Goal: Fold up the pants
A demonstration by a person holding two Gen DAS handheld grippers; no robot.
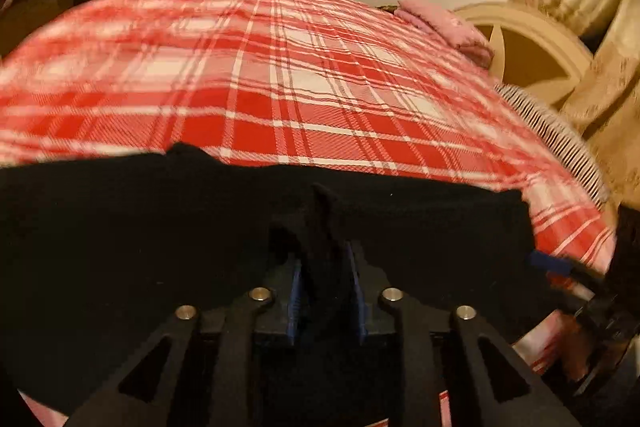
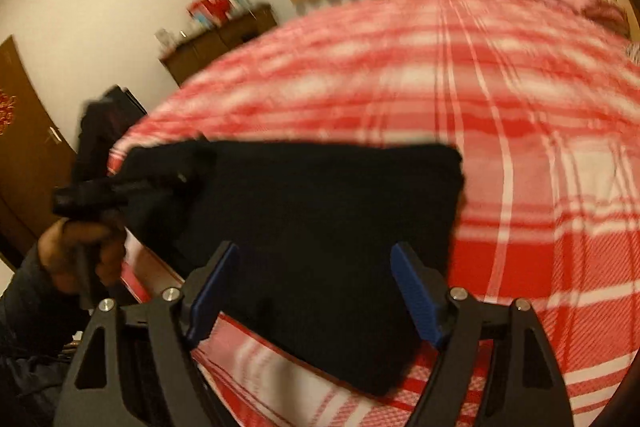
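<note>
So the black fabric pants (image 2: 320, 227) are lying folded into a dark rectangular slab near the front edge of the bed, on top of the red and white plaid bedspread (image 1: 280, 75).

The left tongs (image 1: 326, 279) have a ridge of the black cloth bunched up between their blue pads (image 1: 295, 301); the pads sit close on both sides of that fold, so it looks clenched on the pants. In the right wrist view you can see the hand (image 2: 80, 251) holding that tool at the pants' left end.

The right tongs (image 2: 316, 287) are spread wide apart, blue pads (image 2: 416, 299) either side of the near part of the pants and not pressing on anything. That view is pretty smeared.

At the far right corner of the bed there's a pink folded cloth (image 1: 444, 23), and a brown wooden cabinet (image 2: 216, 43) stands by the wall.
</note>
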